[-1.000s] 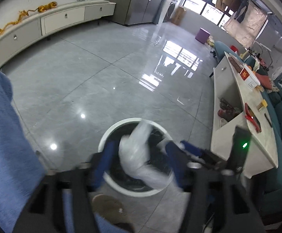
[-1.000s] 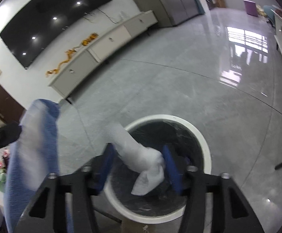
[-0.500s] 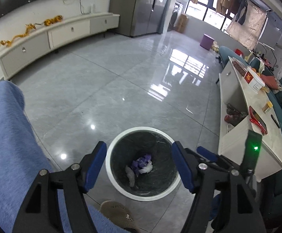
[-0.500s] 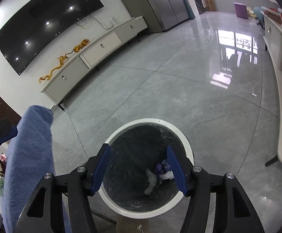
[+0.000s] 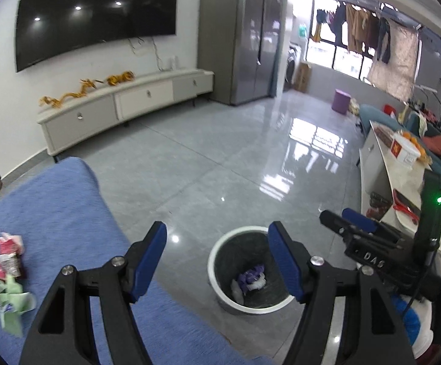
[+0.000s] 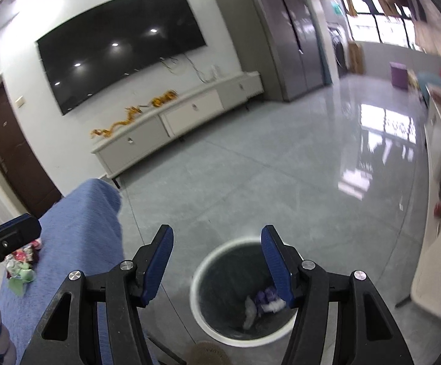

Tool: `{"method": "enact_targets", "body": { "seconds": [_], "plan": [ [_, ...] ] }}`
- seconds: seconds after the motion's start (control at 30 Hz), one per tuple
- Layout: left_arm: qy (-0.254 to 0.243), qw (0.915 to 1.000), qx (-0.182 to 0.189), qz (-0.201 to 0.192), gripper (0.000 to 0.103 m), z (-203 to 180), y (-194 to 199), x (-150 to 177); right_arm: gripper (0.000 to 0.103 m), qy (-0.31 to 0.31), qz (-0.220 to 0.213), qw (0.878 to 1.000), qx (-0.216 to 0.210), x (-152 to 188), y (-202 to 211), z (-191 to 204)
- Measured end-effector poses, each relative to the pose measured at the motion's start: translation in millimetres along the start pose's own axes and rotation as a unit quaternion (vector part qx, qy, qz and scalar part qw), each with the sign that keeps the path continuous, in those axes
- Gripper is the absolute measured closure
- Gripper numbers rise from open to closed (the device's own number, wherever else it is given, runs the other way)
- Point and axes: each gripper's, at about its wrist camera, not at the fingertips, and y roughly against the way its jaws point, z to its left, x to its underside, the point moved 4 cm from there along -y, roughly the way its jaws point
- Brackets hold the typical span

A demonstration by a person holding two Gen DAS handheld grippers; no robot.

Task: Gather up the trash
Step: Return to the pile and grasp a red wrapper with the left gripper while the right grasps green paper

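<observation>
Both of my grippers are spread wide with nothing between the blue pads: my left gripper [image 5: 217, 254] hangs over the edge of the blue cloth [image 5: 53, 213], my right gripper [image 6: 217, 258] above the floor by the trash bin [image 6: 203, 269]. That white-rimmed bin [image 5: 212, 258] stands on the grey tiles, lined in black, and at its bottom lie a purple scrap [image 5: 252, 273] and crumpled white paper [image 5: 238, 289]. More trash [image 5: 1, 279], red wrappers and pale green paper, sits in a heap on the cloth, well apart from the bin. My left camera alone shows my right gripper's body [image 5: 381, 243] and the white table [image 5: 405, 182] with its boxes; my right camera shows the brown door [image 6: 13, 164].
</observation>
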Motion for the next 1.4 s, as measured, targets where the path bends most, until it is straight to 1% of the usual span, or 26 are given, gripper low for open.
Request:
{"method": "enact_targets", "body": {
  "seconds": [0.17, 0.37, 0.57, 0.7, 0.73, 0.8, 0.9, 1.0, 1.07, 1.2, 1.3, 1.4],
  "plan": [
    [0.027, 0.9989, -0.018, -0.033, 0.035, 36, 43, 1, 0.045, 0.038, -0.024, 0.999, -0.018, -13, 22, 40],
    [0.064, 0.9952, -0.04, -0.062, 0.035, 80, 86, 12, 0.045, 0.077, -0.03, 0.996, -0.036, -13, 39, 86],
    [0.109, 0.9894, -0.054, -0.08, 0.035, 128, 120, 36, 0.045, 0.119, -0.029, 0.992, -0.042, -9, 49, 132],
    [0.133, 0.9854, -0.065, -0.084, 0.035, 163, 137, 57, 0.045, 0.141, -0.027, 0.988, -0.051, -9, 51, 165],
    [0.137, 0.9846, -0.068, -0.085, 0.035, 166, 138, 62, 0.045, 0.15, -0.025, 0.987, -0.055, -9, 50, 176],
    [0.149, 0.982, -0.08, -0.084, 0.035, 185, 144, 74, 0.045, 0.164, -0.02, 0.984, -0.064, -6, 51, 191],
    [0.172, 0.9769, -0.098, -0.08, 0.035, 218, 152, 93, 0.045, 0.192, -0.01, 0.978, -0.086, -2, 44, 223],
    [0.203, 0.9695, -0.118, -0.07, 0.035, 259, 159, 116, 0.045, 0.22, 0.006, 0.969, -0.109, 6, 33, 255],
    [0.227, 0.9625, -0.136, -0.061, 0.036, 290, 163, 134, 0.045, 0.233, 0.027, 0.963, -0.132, 15, 19, 278],
    [0.258, 0.9511, -0.166, -0.037, 0.036, 342, 165, 163, 0.045, 0.262, 0.069, 0.949, -0.162, 43, -4, 317],
    [0.267, 0.9477, -0.174, -0.021, 0.036, 366, 162, 174, 0.045, 0.283, 0.108, 0.934, -0.189, 67, -27, 345],
    [0.272, 0.9487, -0.161, -0.01, 0.036, 383, 153, 179, 0.044, 0.303, 0.143, 0.918, -0.212, 89, -50, 371]
  ]
}}
